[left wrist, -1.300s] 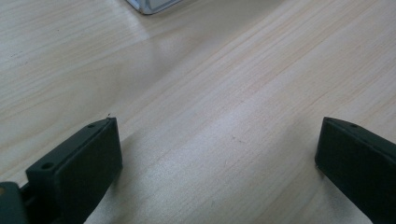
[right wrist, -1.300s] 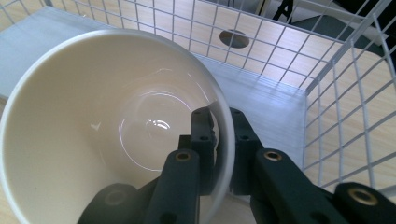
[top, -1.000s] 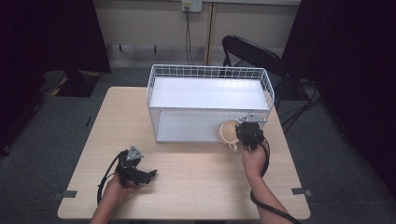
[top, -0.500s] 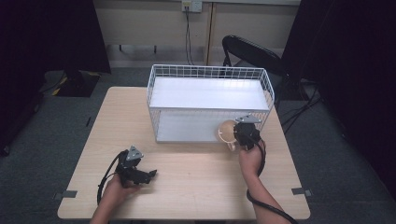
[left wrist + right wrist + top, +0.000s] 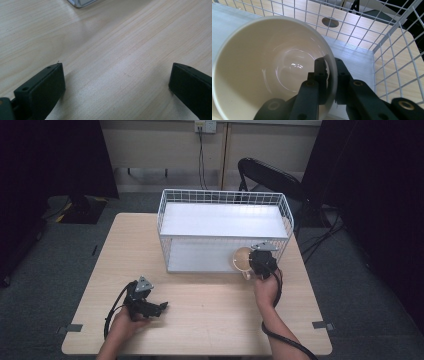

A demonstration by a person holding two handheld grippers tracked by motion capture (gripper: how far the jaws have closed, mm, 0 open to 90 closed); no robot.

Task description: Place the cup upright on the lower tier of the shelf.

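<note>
A cream mug [image 5: 243, 258] [image 5: 272, 67] hangs at the front right of the white wire rack [image 5: 225, 227], at the mouth of its lower shelf. My right gripper [image 5: 261, 260] [image 5: 329, 72] is shut on the mug's rim, one jaw inside the mug and one outside. The mug is empty and tilted, its opening facing the camera in the right gripper view. My left gripper [image 5: 159, 308] [image 5: 116, 82] rests low over the bare wooden table [image 5: 210, 315] at the front left, jaws wide apart with nothing between them.
The rack's wire wall [image 5: 392, 57] rises close on the mug's right. The lower shelf [image 5: 200, 256] is a white panel. A black chair [image 5: 270, 177] stands behind the table. Cables trail from both grippers.
The right gripper with the mug has edged slightly toward the rack's lower shelf. The left gripper has not moved.
</note>
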